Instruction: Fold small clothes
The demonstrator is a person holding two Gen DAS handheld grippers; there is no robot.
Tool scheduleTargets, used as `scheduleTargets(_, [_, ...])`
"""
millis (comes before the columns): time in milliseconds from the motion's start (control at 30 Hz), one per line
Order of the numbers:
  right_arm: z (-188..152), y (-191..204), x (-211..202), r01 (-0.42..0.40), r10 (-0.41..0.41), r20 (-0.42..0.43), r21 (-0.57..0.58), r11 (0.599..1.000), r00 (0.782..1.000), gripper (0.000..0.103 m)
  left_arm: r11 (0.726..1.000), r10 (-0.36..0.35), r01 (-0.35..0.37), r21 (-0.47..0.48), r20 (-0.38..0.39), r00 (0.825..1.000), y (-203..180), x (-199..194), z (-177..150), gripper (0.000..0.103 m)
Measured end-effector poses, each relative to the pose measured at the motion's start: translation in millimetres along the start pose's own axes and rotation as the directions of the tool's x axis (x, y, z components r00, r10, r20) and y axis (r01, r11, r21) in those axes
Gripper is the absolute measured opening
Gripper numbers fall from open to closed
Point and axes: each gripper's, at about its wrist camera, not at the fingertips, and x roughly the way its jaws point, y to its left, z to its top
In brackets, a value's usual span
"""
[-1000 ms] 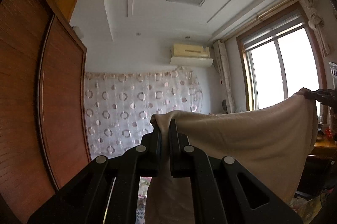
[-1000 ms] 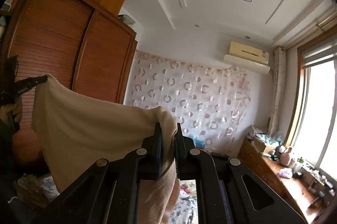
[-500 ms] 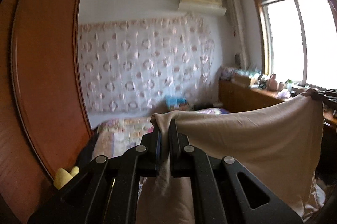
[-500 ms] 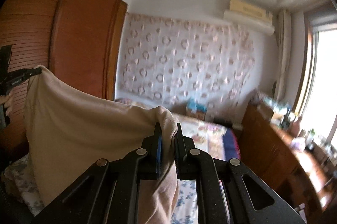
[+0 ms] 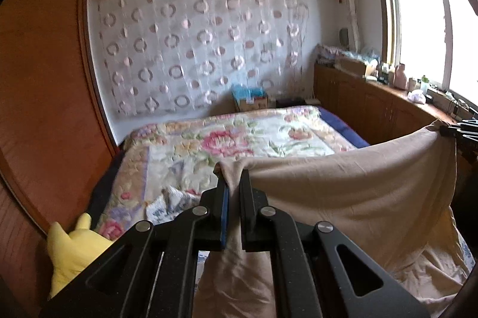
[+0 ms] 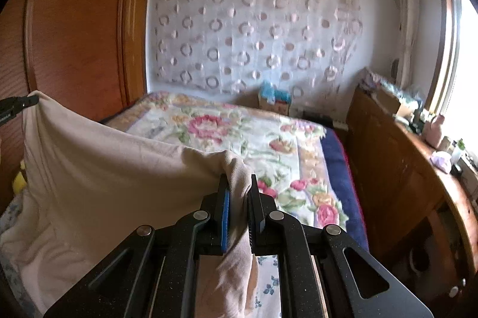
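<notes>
- At lower centre of the left wrist view, the left gripper point(image 5: 232, 177) is clamped tight on a bunched corner of the beige garment point(image 5: 352, 192), cloth pinched right between its pads.
- From there the garment's top edge runs up and right across the frame to the far right edge, where the right gripper point(image 5: 448, 132) pinches the other corner.
- Below that edge the cloth hangs as a broad sheet, and its lower part spills out over the bed point(image 5: 239, 144) at lower right.
- Over in the right wrist view, same story mirrored: the right gripper point(image 6: 239, 183) sits at lower centre, jaws pressed on a ribbed fold of the beige garment point(image 6: 104, 174), which trails down between the fingers.
- The left gripper point(image 6: 28, 101) shows at the left edge of that frame, nipping the far corner, with the fabric sagging between the two.
- Floral quilt covers the bed beyond the cloth in both views.
- Yellow plush toy point(image 5: 74, 249) sits at lower left of the left wrist view, against the wooden wardrobe point(image 5: 44, 79).
- Patterned curtain point(image 6: 254, 34) hangs across the back wall; a cluttered wooden sideboard point(image 6: 397, 168) runs down the right side under the window.
</notes>
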Motion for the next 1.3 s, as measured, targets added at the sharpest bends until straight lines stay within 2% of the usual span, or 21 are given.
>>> scheduleTargets(100, [17.9, -11.2, 14.2, -0.002, 0.003, -0.061, 0.004, 1.000, 0.998, 0.010, 1.000, -0.004, 0.005, 0.017, -0.055, 0.998, -4.0, 29.0, -6.4, 0.007])
scheduleTargets(233, [33.4, -19.7, 59.0, -0.003, 0.004, -0.152, 0.011, 1.000, 0.988, 0.010, 1.000, -0.007, 0.010, 0.025, -0.115, 0.993, -8.9, 57.1, -14.0, 0.007])
scheduleTargets(300, [55.2, -28.6, 80.4, -0.003, 0.008, -0.176, 0.026, 1.000, 0.984, 0.010, 1.000, -0.006, 0.010, 0.027, -0.139, 0.990, -10.8, 66.7, -18.9, 0.007])
scheduleTargets(400, [67.1, -31.8, 99.3, -0.014, 0.025, -0.200, 0.058, 0.998, 0.980, 0.010, 1.000, -0.008, 0.013, 0.027, -0.162, 0.987, -11.6, 79.0, -19.5, 0.007])
scheduleTargets(533, [53.9, -29.7, 93.6, -0.028, 0.047, -0.217, 0.091, 0.995, 0.975, 0.011, 0.999, -0.014, 0.019, 0.028, -0.174, 0.985, -13.3, 90.8, -18.9, 0.007])
scheduleTargets(567, [53.8, -29.9, 92.4, -0.028, 0.049, -0.221, 0.099, 0.995, 0.974, 0.015, 0.999, -0.016, 0.021, 0.028, -0.175, 0.984, -13.1, 92.4, -19.0, 0.007])
scheduleTargets(633, [47.3, -32.0, 82.8, -0.016, 0.043, -0.231, 0.117, 0.993, 0.972, 0.034, 0.999, -0.023, 0.029, 0.030, -0.180, 0.983, -14.2, 95.2, -19.4, 0.007])
scheduleTargets(767, [25.2, -35.5, 54.3, -0.032, 0.067, -0.220, 0.158, 0.987, 0.973, 0.036, 0.998, -0.036, 0.044, 0.043, -0.183, 0.983, -21.3, 98.1, -21.6, 0.007])
scheduleTargets(933, [-5.9, -31.8, 29.1, -0.053, 0.105, -0.279, 0.187, 0.981, 0.955, 0.036, 0.997, -0.058, 0.068, 0.046, -0.193, 0.980, -23.5, 100.9, -25.1, 0.007])
scheduleTargets(1033, [-14.8, -32.0, 24.4, -0.039, 0.099, -0.309, 0.195, 0.980, 0.946, 0.036, 0.995, -0.086, 0.093, 0.021, -0.220, 0.972, -19.8, 97.6, -26.7, 0.014])
scheduleTargets(1100, [-17.4, -33.8, 17.4, -0.036, 0.099, -0.312, 0.203, 0.979, 0.945, 0.036, 0.994, -0.101, 0.105, 0.010, -0.212, 0.972, -17.0, 87.5, -30.0, 0.027])
scheduleTargets(1133, [-17.3, -34.2, 14.8, -0.037, 0.103, -0.314, 0.208, 0.977, 0.944, 0.036, 0.994, -0.105, 0.109, 0.010, -0.207, 0.973, -15.4, 80.6, -33.0, 0.039])
scheduleTargets(1300, [-20.2, -34.5, 8.1, -0.050, 0.119, -0.322, 0.215, 0.975, 0.939, 0.036, 0.994, -0.107, 0.110, 0.002, -0.223, 0.969, -5.1, 57.7, -56.1, 0.043])
